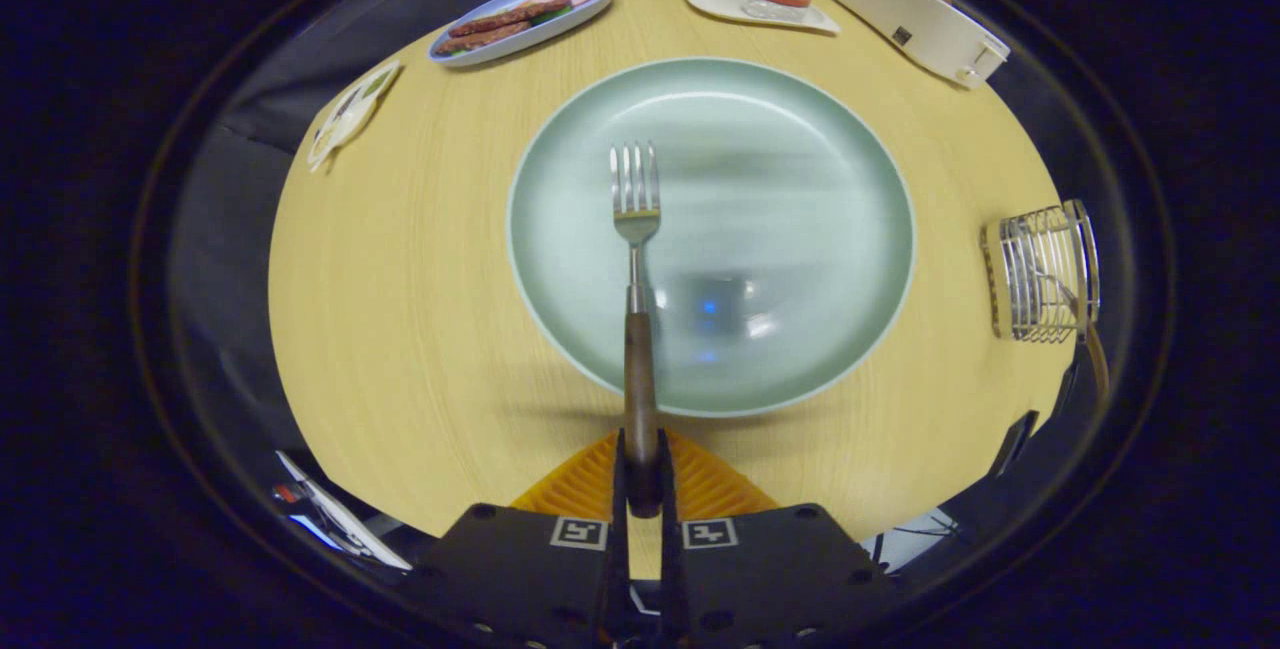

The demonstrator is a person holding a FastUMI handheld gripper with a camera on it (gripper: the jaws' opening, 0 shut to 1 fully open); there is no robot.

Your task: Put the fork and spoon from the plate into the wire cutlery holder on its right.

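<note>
Fork point(636, 229): wooden handle is being pinched between the gripper point(641, 474) fingers, both pressing on it. It is lying over the pale green plate point(800, 129); long axis is running near to far, tines pointing far, away from the fingers.
Wire cutlery holder point(1040, 274): standing on the table point(400, 309), right of the plate, already carrying one wooden-handled utensil, apparently the spoon.
Progress: roughly halfway; the fork is remaining to be delivered.
</note>
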